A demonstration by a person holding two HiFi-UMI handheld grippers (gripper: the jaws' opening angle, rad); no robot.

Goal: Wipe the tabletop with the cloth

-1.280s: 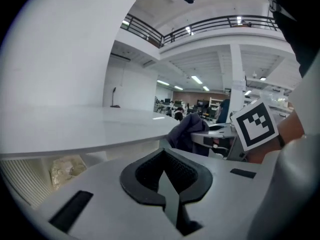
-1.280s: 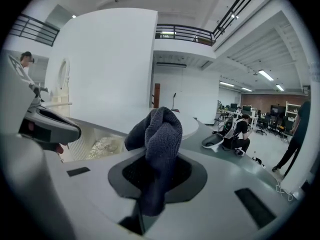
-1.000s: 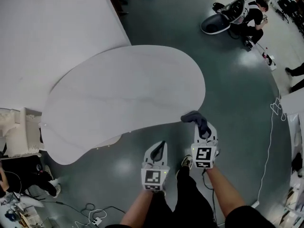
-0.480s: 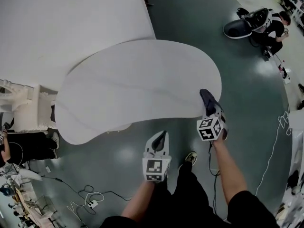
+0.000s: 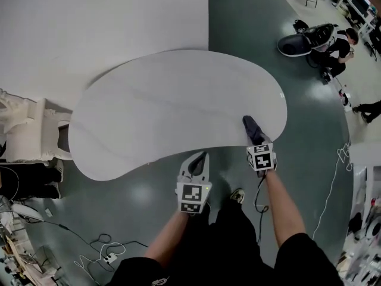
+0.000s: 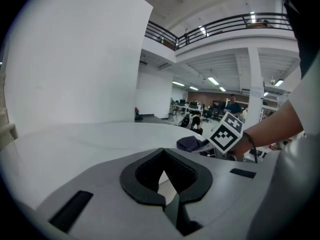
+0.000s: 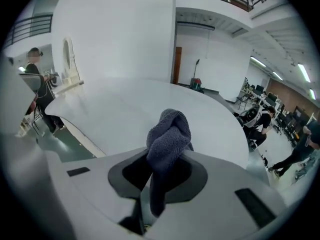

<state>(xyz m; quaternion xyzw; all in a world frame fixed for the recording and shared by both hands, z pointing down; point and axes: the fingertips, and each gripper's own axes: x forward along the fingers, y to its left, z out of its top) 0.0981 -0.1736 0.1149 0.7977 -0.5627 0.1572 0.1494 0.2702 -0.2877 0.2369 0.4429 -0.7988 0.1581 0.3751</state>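
Right gripper (image 5: 255,138), cloth (image 5: 250,127) farther over tabletop (image 5: 172,103)

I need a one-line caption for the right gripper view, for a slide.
Right gripper, jaws shut on a bunched grey cloth, with the curved white tabletop ahead.

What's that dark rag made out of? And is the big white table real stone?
The cloth looks like soft knitted or terry fabric, dark grey-blue and matte. You can see tiny bumpy loops, and it bunches into floppy folds. The tabletop looks hard, smooth and pale, with faint thin grey lines like marble. It may be stone or only a marble-look coating; the pictures can't settle which.
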